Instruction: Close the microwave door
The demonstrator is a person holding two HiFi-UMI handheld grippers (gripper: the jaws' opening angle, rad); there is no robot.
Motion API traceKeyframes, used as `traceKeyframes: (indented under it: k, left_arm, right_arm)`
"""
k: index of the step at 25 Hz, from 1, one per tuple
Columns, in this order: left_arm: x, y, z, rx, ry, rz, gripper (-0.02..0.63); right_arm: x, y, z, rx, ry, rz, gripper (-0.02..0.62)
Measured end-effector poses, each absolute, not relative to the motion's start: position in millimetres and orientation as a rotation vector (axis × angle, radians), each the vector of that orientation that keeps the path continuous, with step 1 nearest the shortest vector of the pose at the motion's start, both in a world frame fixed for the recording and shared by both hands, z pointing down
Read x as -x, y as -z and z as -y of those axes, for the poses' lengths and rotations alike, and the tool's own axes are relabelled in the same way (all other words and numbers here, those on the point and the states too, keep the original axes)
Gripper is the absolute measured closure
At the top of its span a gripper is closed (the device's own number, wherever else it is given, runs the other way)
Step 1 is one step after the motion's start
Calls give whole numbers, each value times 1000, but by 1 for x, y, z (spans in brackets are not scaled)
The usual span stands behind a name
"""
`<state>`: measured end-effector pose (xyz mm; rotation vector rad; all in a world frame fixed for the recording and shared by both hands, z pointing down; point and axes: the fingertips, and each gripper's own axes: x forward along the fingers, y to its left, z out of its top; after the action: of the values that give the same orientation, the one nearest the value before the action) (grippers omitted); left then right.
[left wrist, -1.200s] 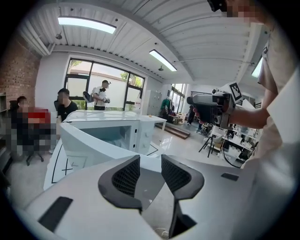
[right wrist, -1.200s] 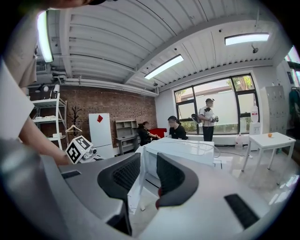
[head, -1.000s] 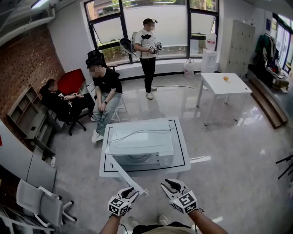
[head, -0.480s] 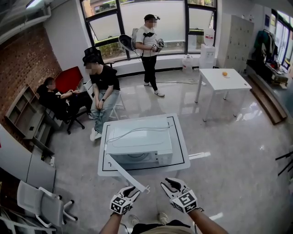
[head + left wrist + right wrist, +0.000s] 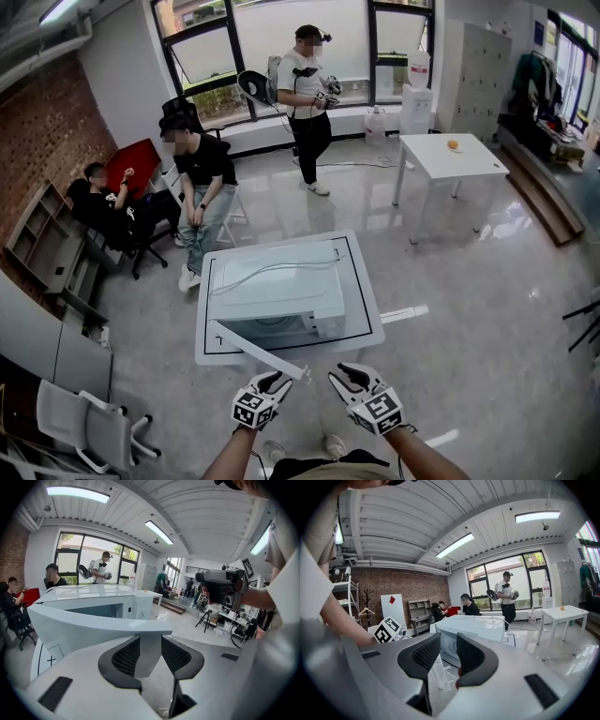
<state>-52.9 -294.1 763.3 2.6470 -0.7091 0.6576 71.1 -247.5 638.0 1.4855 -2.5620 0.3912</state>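
Observation:
A white microwave sits on a low white table. Its door hangs open, swung out toward me to the left. My left gripper is at the door's free end, and in the left gripper view the door edge stands between its spread fingers. I cannot tell if the pads touch it. Just to the right, my right gripper is open and holds nothing. In the right gripper view the microwave shows ahead through the gap of that gripper.
One person sits just behind the table and another by the brick wall. A standing person is near the windows. A white table is at the back right. A white chair is at the near left.
My left gripper has moved forward and right, up to the free end of the open door. The right gripper has hardly shifted. The door's angle looks the same.

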Motion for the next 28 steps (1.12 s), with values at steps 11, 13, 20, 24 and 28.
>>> traceKeyframes:
  k: [11, 13, 20, 24, 28]
  left_arm:
    - [18, -757, 342, -2626, -593, 759, 454]
    - [12, -757, 350, -2621, -577, 763, 454]
    - [2, -758, 378, -2593, -537, 780, 454]
    - [-7, -759, 393, -2566, -496, 811, 454]
    - [-12, -761, 414, -2535, -440, 830, 454]
  right_arm:
    - [-99, -647, 268, -1523, -406, 2519, 483]
    - [-104, -648, 272, -1533, -410, 2511, 483]
    - [-115, -654, 283, -1567, -425, 2480, 483]
    - [-125, -658, 287, -1574, -434, 2463, 483]
    - [-126, -662, 290, -1574, -441, 2450, 483]
